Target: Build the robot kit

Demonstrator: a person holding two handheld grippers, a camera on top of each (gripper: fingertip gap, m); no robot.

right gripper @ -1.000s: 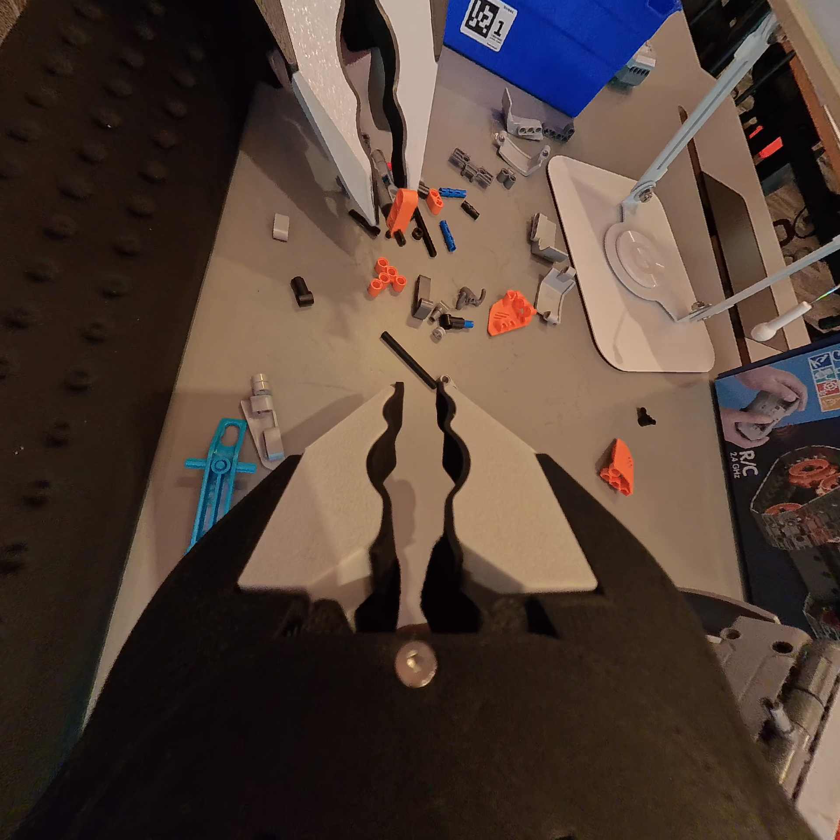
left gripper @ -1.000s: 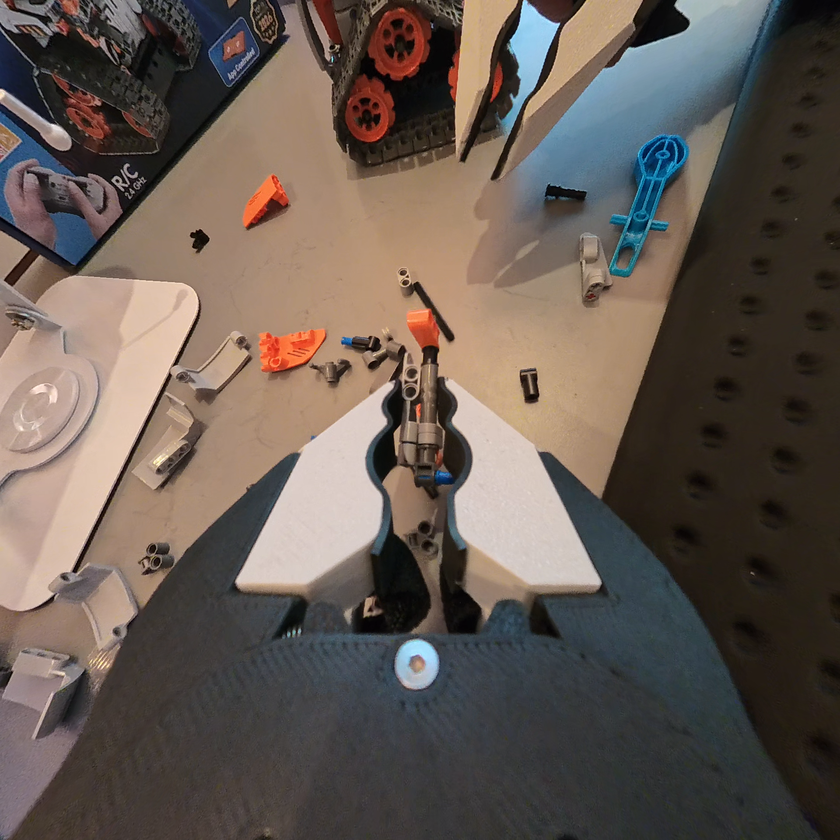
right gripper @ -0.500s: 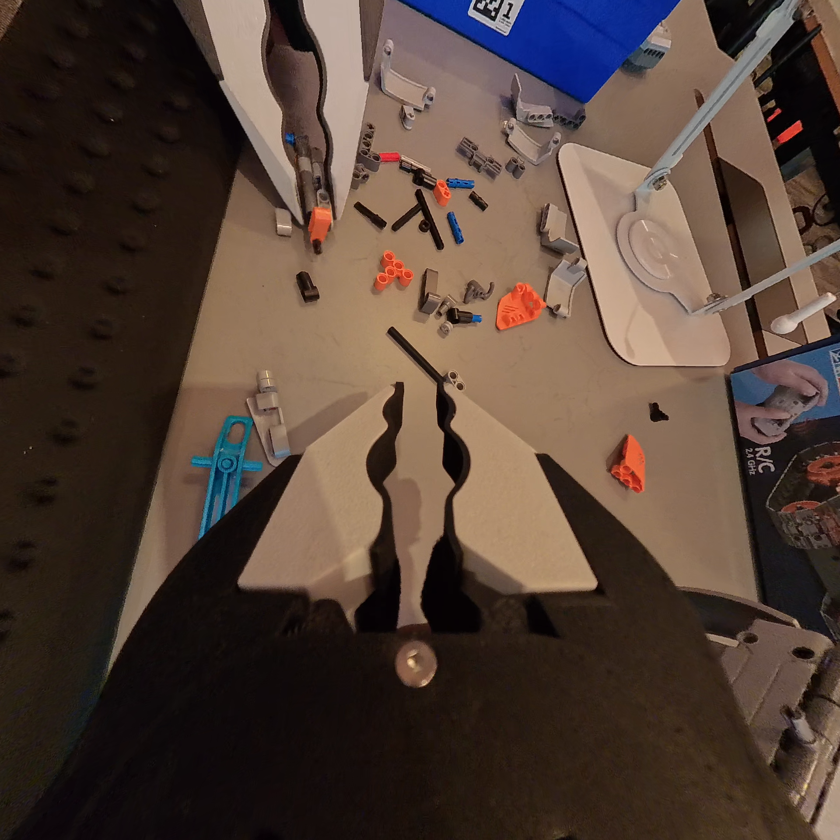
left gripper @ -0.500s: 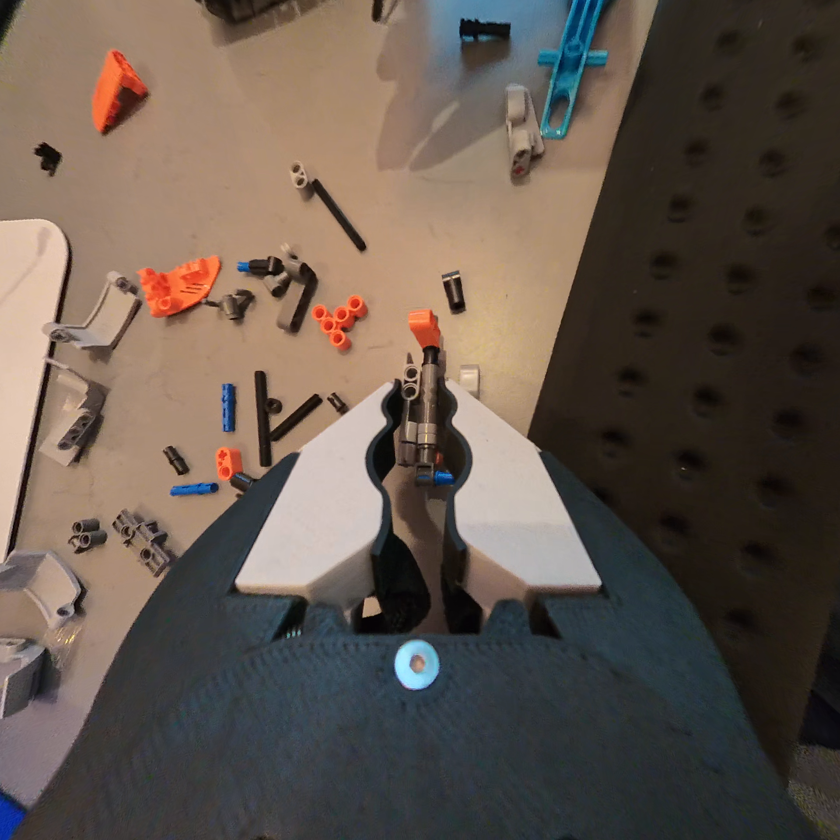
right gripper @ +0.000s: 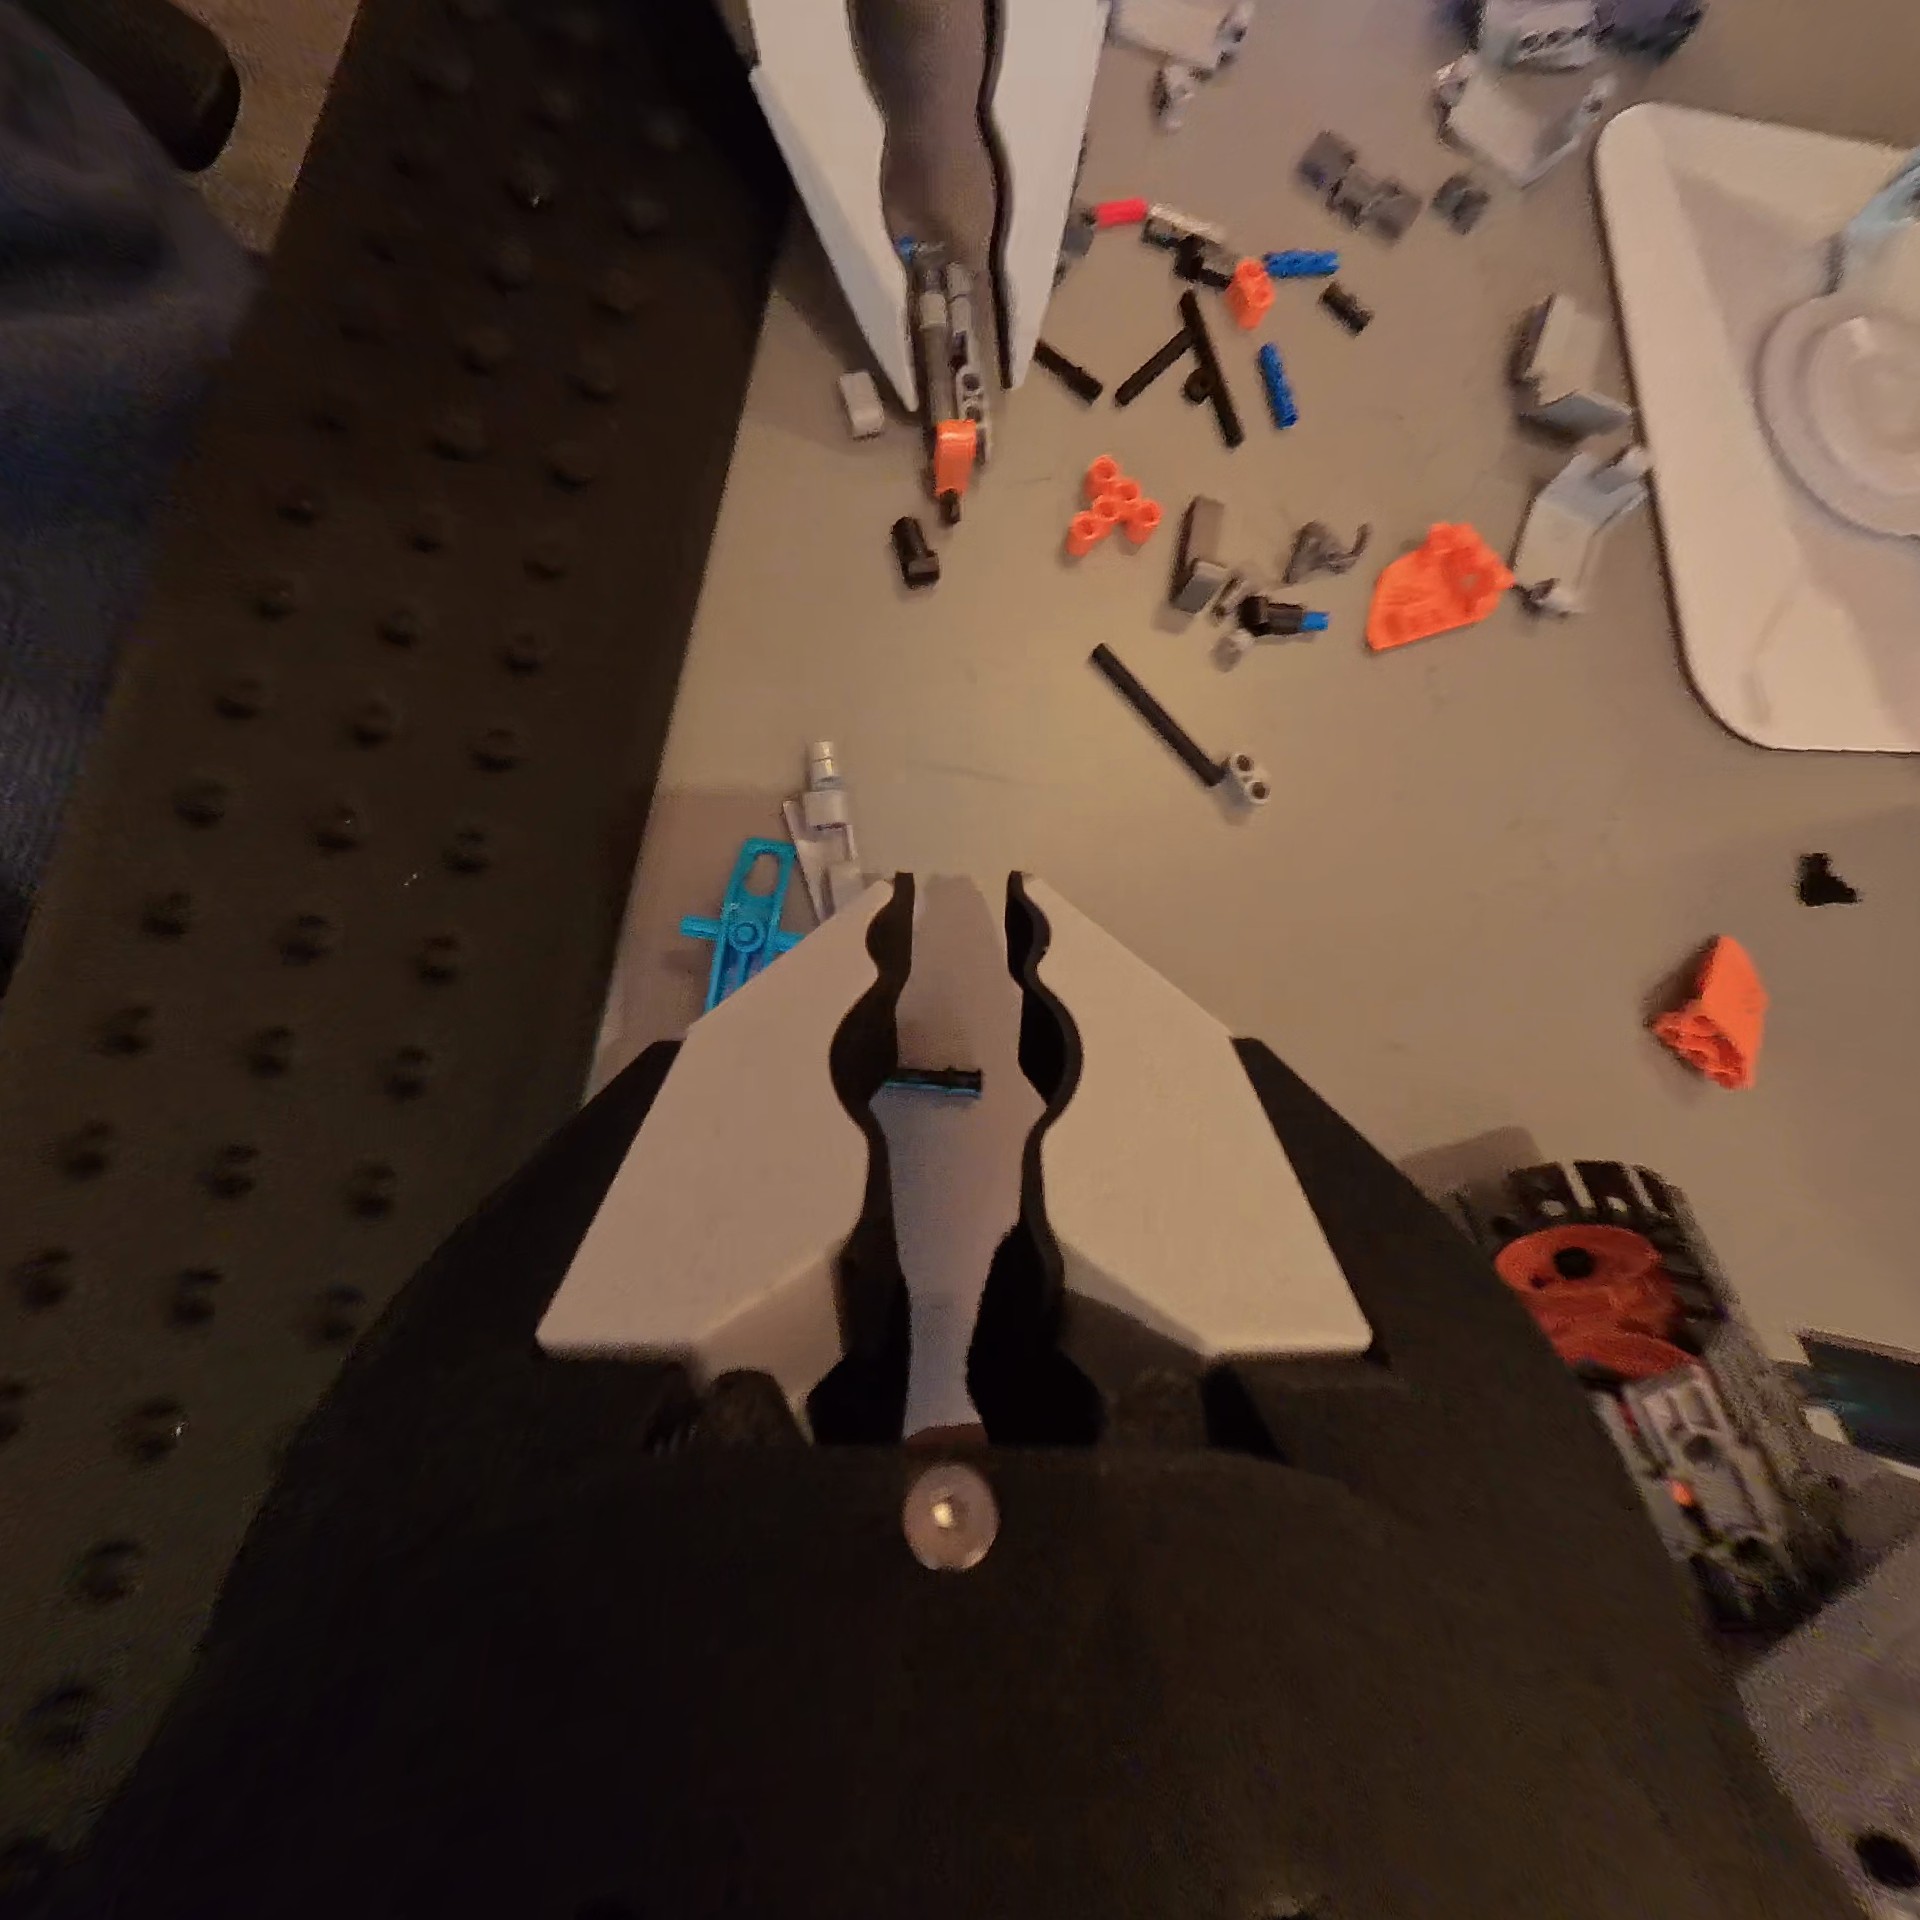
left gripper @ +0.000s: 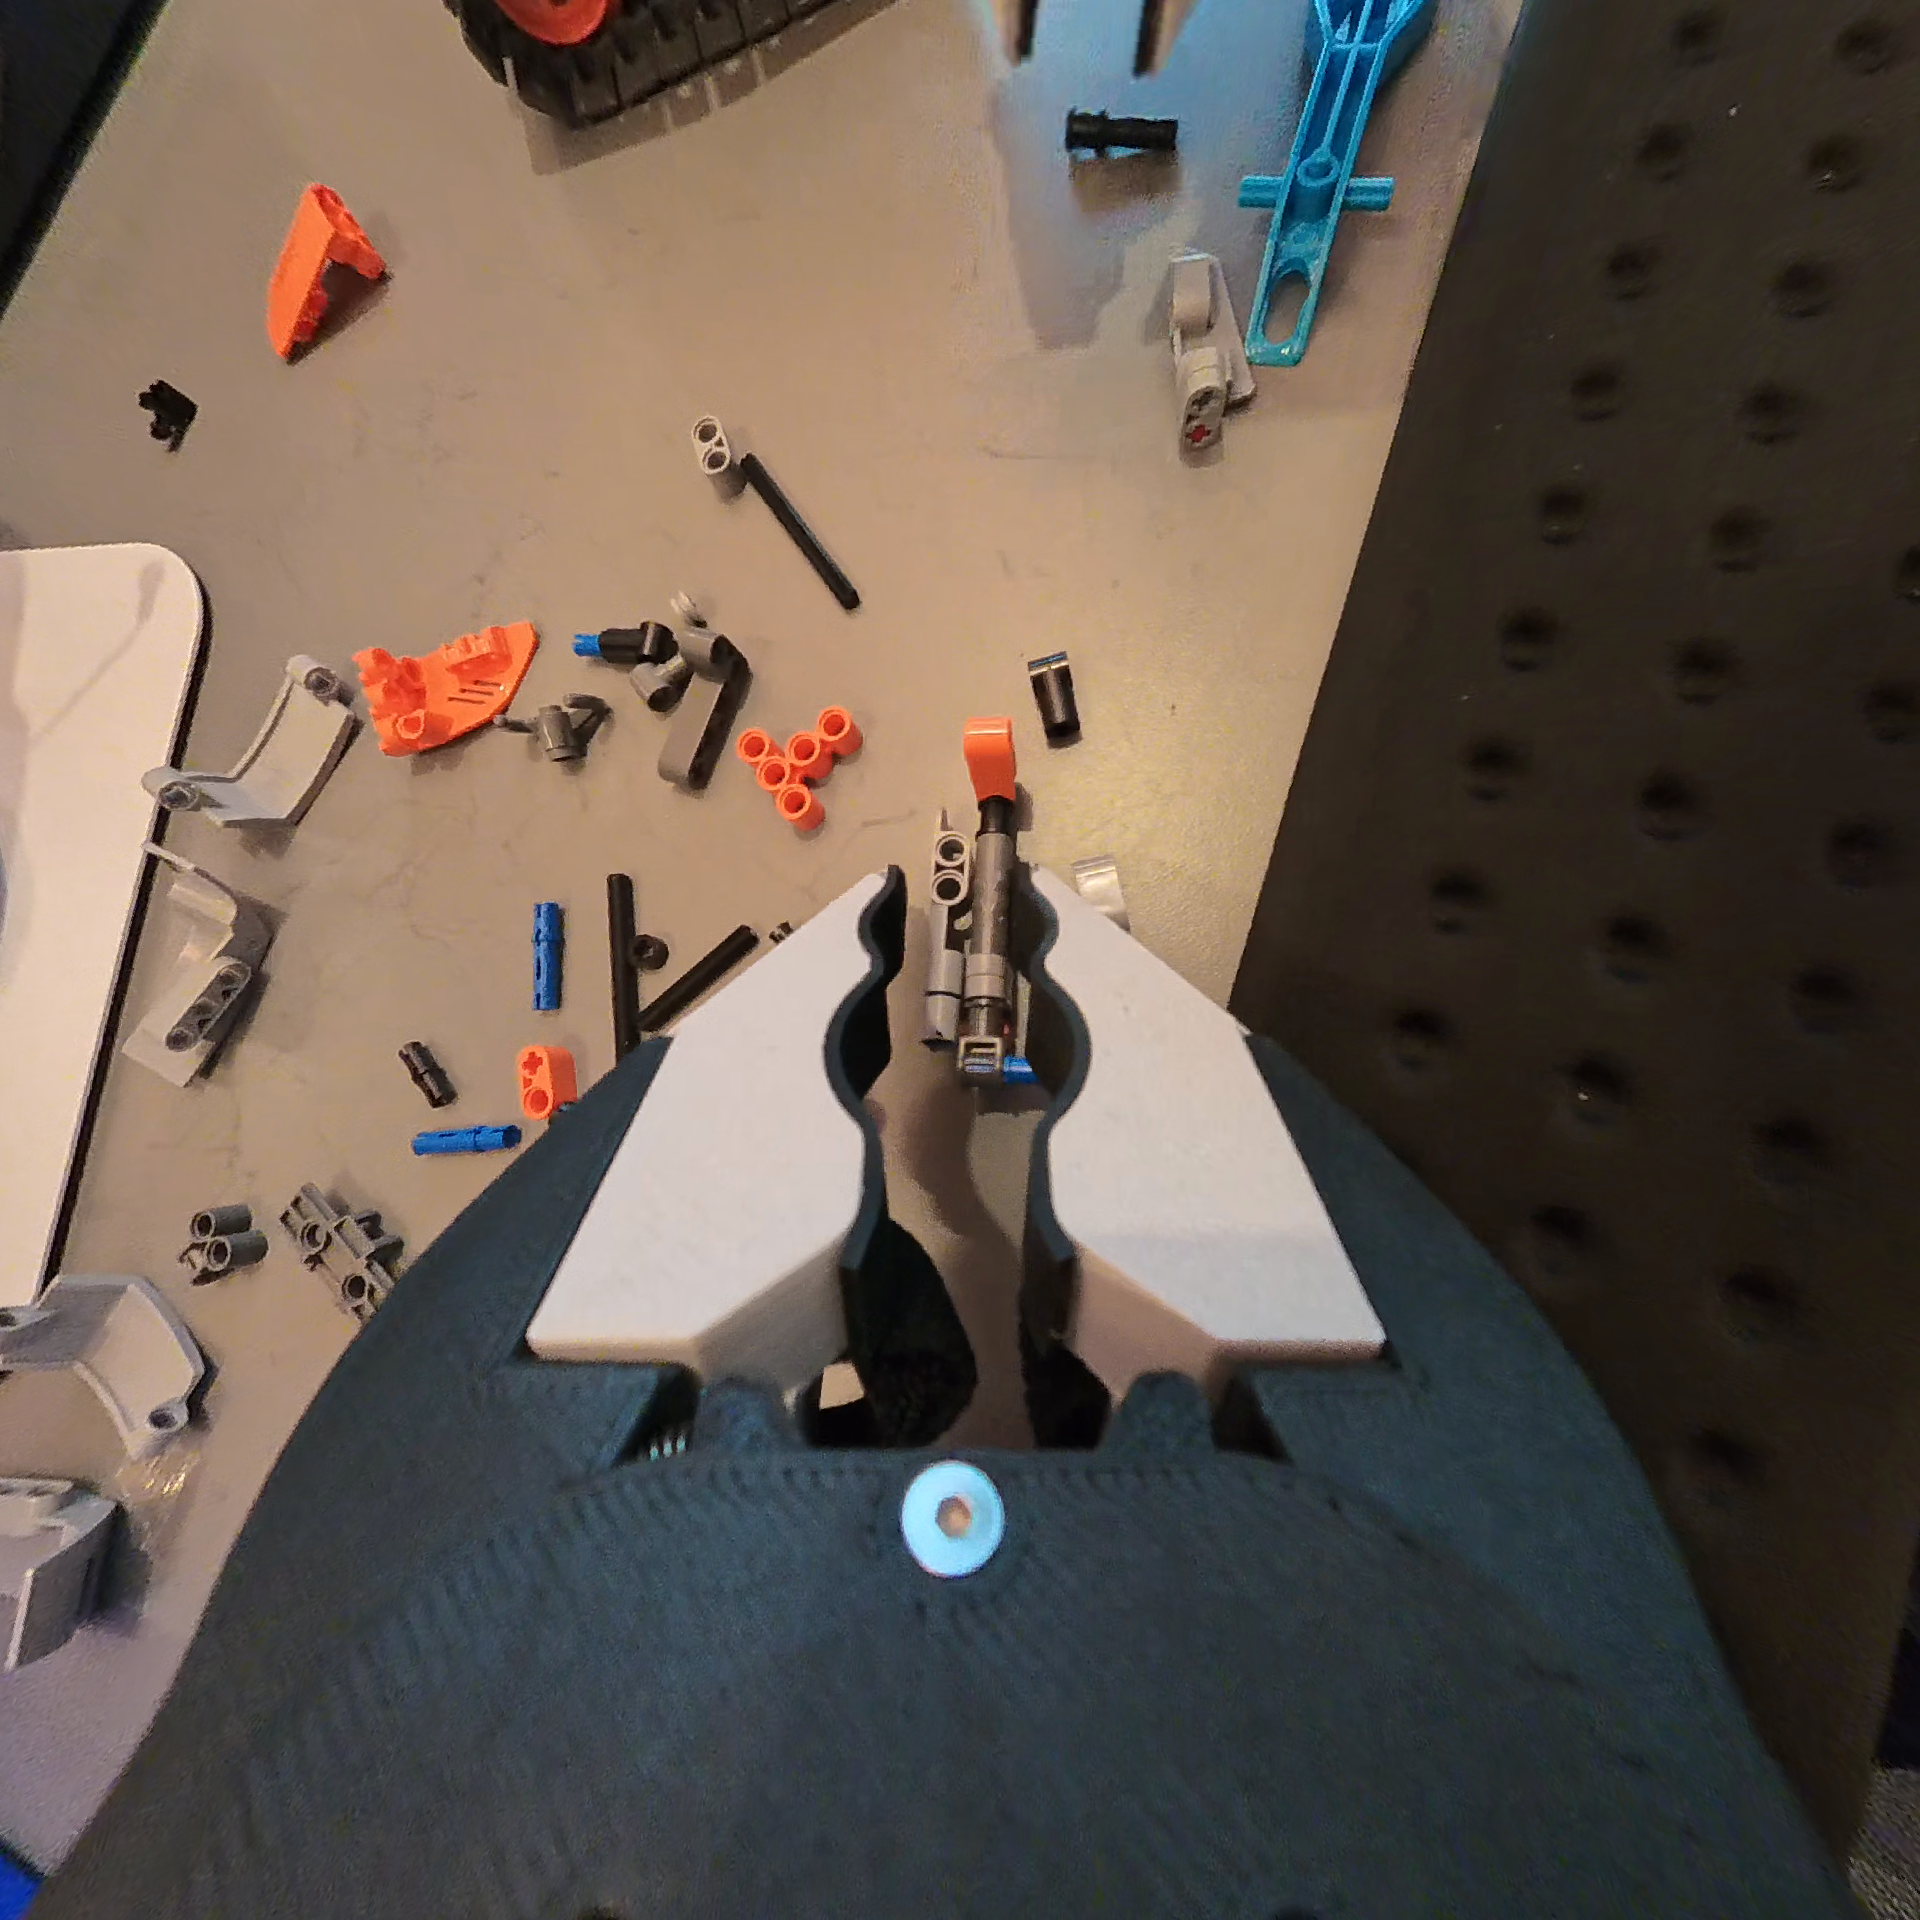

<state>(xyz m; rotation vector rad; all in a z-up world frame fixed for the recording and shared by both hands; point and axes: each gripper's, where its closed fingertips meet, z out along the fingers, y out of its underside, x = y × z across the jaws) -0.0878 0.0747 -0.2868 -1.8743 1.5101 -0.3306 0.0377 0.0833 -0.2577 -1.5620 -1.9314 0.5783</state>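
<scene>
L gripper apart w/ gap around grey rod assembly near bench edge; R gripper narrowly apart, empty, above black pin.

In the left wrist view, a rod assembly lies between the left gripper fingers at centre. A pin lies just above it, a board at left, a studded mat at right.

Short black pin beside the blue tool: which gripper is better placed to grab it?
Right. The black pin shows directly between the right gripper's open jaws; the left gripper is far across the table, open around the orange-tipped assembly.
</scene>
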